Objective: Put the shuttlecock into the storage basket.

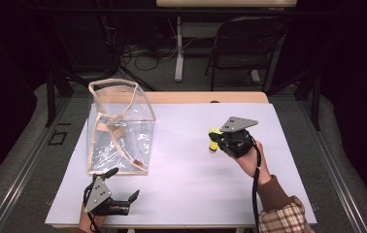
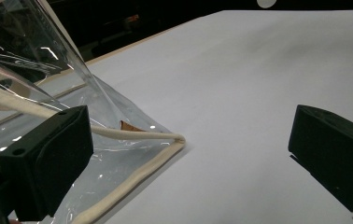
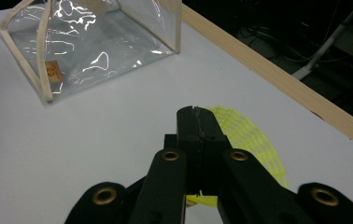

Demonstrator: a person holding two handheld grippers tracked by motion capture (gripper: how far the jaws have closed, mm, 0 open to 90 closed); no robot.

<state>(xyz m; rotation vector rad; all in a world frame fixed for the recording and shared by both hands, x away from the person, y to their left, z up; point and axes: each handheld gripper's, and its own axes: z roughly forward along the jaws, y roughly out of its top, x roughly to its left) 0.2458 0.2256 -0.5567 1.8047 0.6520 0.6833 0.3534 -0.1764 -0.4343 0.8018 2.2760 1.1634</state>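
A clear plastic bag with cream fabric edging [image 1: 119,127] stands upright and open-topped on the white-covered worktop [image 1: 191,165], and serves here as the landmark. A small brown tag [image 3: 53,71] sits low on one of its walls.

The left hand-held gripper [image 1: 123,188] lies low at the bag's near corner, on the person's side of it. Its jaws stand wide apart and released, with nothing between them; in the left gripper view one jaw sits just in front of the bag's bottom corner, where the cream piping [image 2: 132,173] bends, while the other jaw is well out over bare worktop. Whether that nearer jaw touches the plastic cannot be told.

The right hand-held gripper [image 1: 214,141] is held well to the right of the bag, away from it across open worktop, with its jaws pointing back toward the bag. Its jaws are clenched on a piece of bright yellow mesh netting [image 3: 247,133], which bulges out to one side of the closed jaw tips in the right gripper view and shows as a yellow lump at the gripper's front in the high view. The netting is apart from the bag.
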